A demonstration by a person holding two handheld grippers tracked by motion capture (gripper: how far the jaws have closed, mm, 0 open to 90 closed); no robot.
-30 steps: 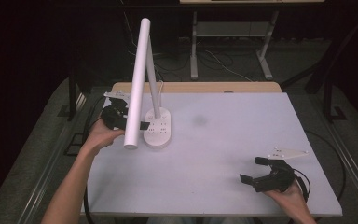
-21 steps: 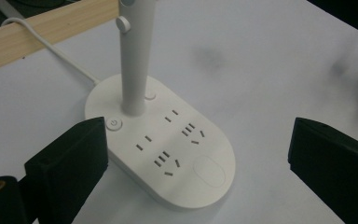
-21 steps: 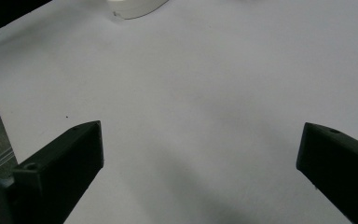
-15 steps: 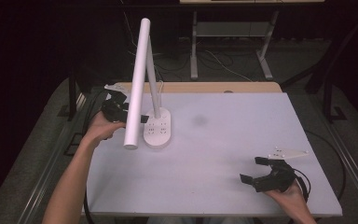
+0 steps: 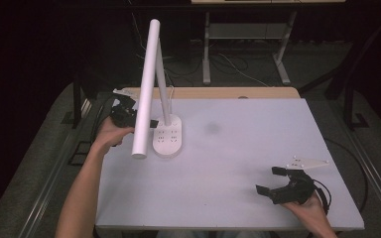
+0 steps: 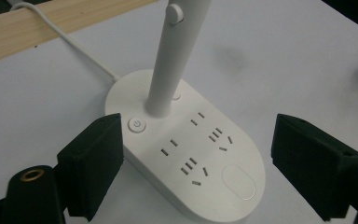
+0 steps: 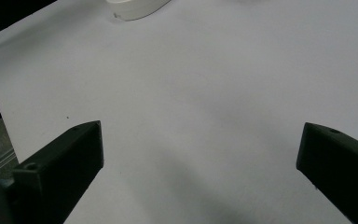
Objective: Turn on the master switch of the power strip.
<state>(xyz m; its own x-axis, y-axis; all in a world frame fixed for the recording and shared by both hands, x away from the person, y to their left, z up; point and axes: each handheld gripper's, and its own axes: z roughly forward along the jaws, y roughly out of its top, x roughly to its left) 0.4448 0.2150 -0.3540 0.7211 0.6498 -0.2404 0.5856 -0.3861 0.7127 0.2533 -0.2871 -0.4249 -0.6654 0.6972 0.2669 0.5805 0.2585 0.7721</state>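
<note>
Desk lamp (image 5: 167, 136) left of centre, head bar (image 5: 146, 89) slanting upper-right to lower-left; left gripper (image 6: 196, 158), nearer than before, jaws wide but just closing around its base; right gripper (image 5: 274, 182) wide, empty.

White table against a dark room

A wooden strip (image 5: 218, 92) is seen along the table (image 5: 258, 144) at its far edge; metal legs (image 5: 207, 54) and cables (image 5: 238, 67) are seen at upper centre.
</note>
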